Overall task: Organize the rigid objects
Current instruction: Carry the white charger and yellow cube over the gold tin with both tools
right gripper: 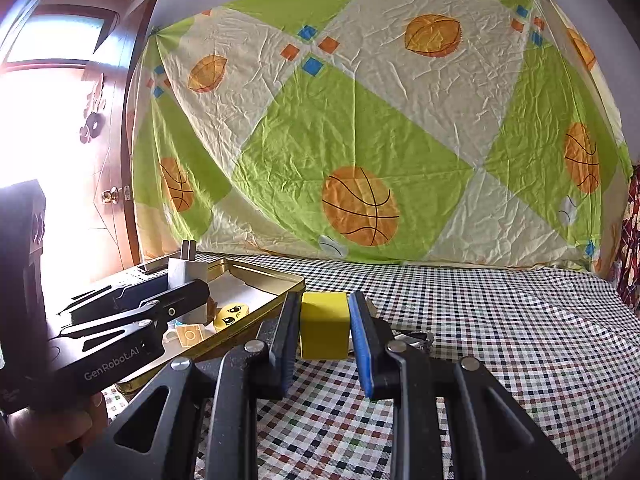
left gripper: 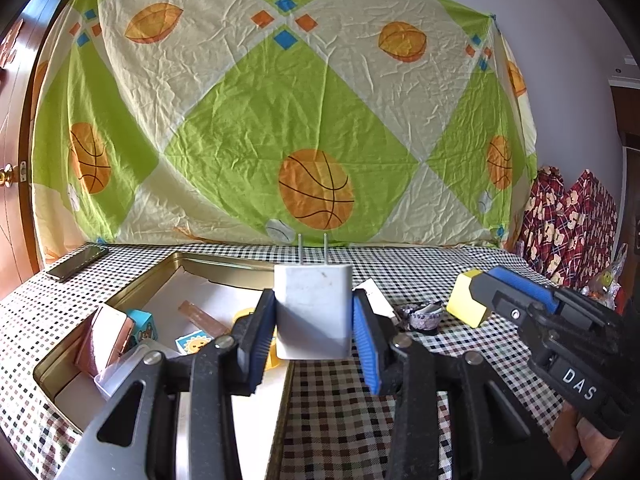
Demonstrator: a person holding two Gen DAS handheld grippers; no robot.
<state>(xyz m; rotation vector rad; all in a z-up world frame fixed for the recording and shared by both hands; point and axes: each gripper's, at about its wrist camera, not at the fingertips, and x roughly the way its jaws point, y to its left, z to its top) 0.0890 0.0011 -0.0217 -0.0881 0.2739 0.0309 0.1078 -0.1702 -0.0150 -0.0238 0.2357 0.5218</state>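
Charger [left gripper: 313, 312] sits clamped in the left jaws, block [right gripper: 323, 326] in the right jaws, both mid-carry. Next, I judge, each must cross to the tin [left gripper: 132, 288] at nine o'clock before release.

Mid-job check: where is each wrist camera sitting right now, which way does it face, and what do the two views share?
Left wrist: behind the left gripper, facing the hanging sheet; jaws clamp the white charger beside the gold tin; the right gripper shows at right.
Right wrist: behind the right gripper, facing the same way; jaws clamp the yellow block; the left gripper shows at left.
Shared: charger, block, tin, checkered tablecloth.
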